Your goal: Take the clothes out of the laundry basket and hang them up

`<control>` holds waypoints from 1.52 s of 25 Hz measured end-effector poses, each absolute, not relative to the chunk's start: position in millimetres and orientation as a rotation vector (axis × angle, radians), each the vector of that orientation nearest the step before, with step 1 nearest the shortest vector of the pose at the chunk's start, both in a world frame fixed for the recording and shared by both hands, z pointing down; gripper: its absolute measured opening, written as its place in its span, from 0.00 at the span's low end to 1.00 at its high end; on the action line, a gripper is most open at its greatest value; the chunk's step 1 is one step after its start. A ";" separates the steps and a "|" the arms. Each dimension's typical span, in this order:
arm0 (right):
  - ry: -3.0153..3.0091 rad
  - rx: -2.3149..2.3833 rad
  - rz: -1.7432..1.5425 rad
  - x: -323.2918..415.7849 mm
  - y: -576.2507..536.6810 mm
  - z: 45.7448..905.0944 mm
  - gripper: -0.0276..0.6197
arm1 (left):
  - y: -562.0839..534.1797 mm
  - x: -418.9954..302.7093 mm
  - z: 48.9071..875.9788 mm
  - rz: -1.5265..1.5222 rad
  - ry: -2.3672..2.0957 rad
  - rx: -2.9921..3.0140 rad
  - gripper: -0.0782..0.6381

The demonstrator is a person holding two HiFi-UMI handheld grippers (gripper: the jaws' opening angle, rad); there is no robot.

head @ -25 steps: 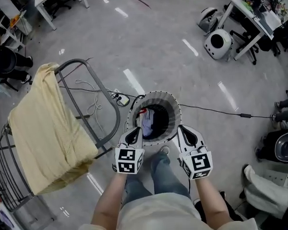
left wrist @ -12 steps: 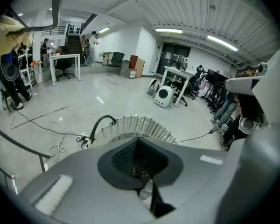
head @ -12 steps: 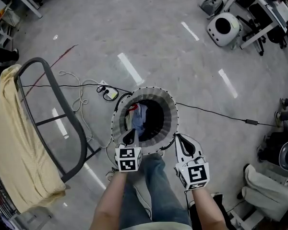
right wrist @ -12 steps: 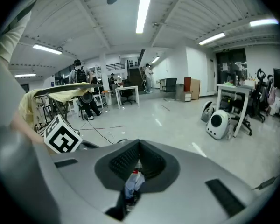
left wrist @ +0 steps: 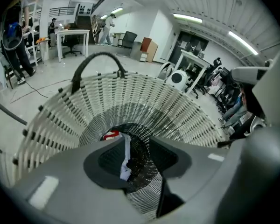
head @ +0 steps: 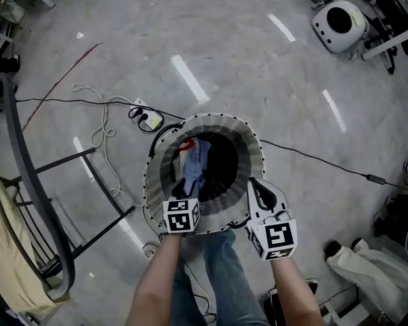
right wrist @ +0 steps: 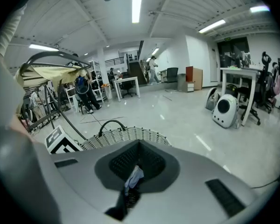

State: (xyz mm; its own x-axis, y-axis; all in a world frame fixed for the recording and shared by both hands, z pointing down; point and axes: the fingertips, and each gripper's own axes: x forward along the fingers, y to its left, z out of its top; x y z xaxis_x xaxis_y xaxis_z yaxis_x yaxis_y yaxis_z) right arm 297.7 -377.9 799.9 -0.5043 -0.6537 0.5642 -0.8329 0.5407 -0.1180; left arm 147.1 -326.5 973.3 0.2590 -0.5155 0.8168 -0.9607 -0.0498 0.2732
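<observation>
Over the basket [head: 253,141], both have dropped: left gripper [head: 180,186] just opening partway, empty, for the clothes [head: 196,163]; right gripper [head: 258,190] shut.

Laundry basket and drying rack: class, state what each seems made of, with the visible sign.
Laundry basket: looks like woven plastic or wicker, matt pale grey; its wall is ribbed slats with gaps. Drying rack: probably painted metal tube, smooth dark grey; thin bars, one bent in a curve.
</observation>
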 end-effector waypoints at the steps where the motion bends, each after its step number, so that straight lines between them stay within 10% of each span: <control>1: -2.329 1.191 0.521 293.7 -384.8 809.9 0.05 | -325.8 146.8 987.9 0.682 -1.368 1.675 0.36; 14: -2.402 1.036 0.568 240.3 -431.2 905.6 0.05 | -321.3 146.4 1131.7 0.778 -1.291 1.487 0.68; 27: -2.366 1.070 0.666 234.1 -446.9 961.5 0.05 | -326.8 113.6 1211.6 0.809 -1.356 1.340 0.70; 29: -2.371 1.064 0.677 234.5 -447.2 962.2 0.05 | -319.2 109.7 1221.0 0.862 -1.371 1.317 0.64; 33: -2.370 1.067 0.680 235.2 -445.5 960.9 0.05 | -301.7 95.4 1222.2 0.984 -1.390 1.225 0.15; 38: -2.360 1.071 0.626 237.1 -444.6 948.6 0.05 | -312.1 123.3 1196.1 0.887 -1.355 1.330 0.13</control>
